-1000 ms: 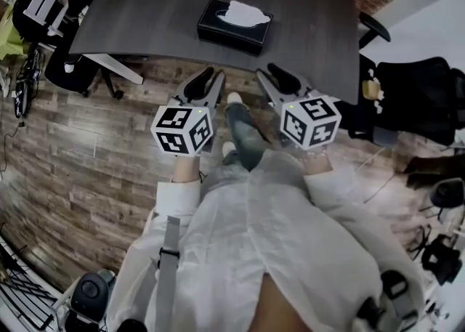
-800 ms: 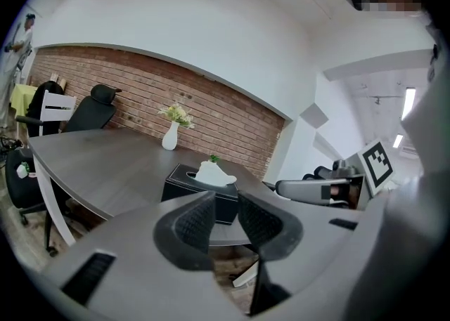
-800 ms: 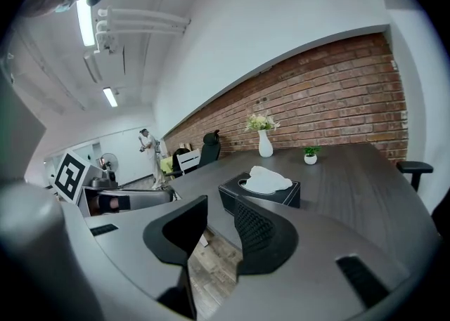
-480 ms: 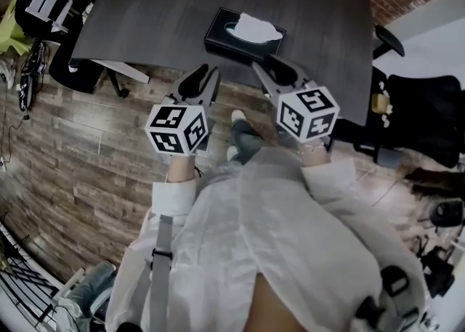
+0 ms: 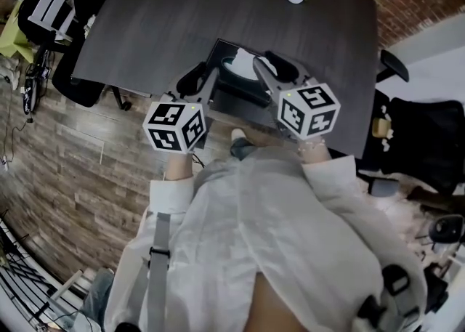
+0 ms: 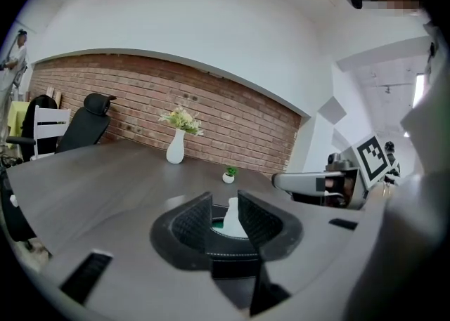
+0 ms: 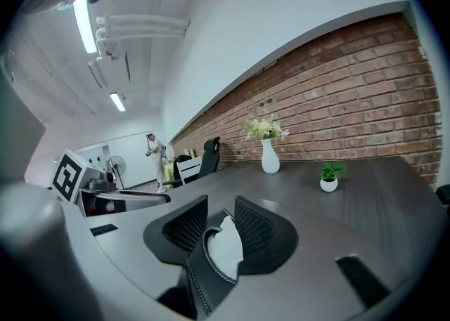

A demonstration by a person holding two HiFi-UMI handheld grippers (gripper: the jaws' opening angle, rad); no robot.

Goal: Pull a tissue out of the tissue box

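1. Jaws: left gripper (image 5: 203,75) and right gripper (image 5: 267,62) both partly open, nothing gripped; both close to the near side of the tissue box (image 5: 243,95).
2. Box sits near the front edge of the bench (image 5: 145,25); white tissue (image 5: 236,67) sticks up from its slot.
3. Risk: box looks light, may lift or slide with the pull if unpinned; pinching only the tip could tear the tissue; jaws might catch the slot rim.

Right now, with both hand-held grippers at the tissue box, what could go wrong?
Neither the left hand-held gripper nor the right hand-held gripper holds the tissue box, which sits near the table edge: a pull could drag it off. Both open grippers aim at the same tissue and might collide.
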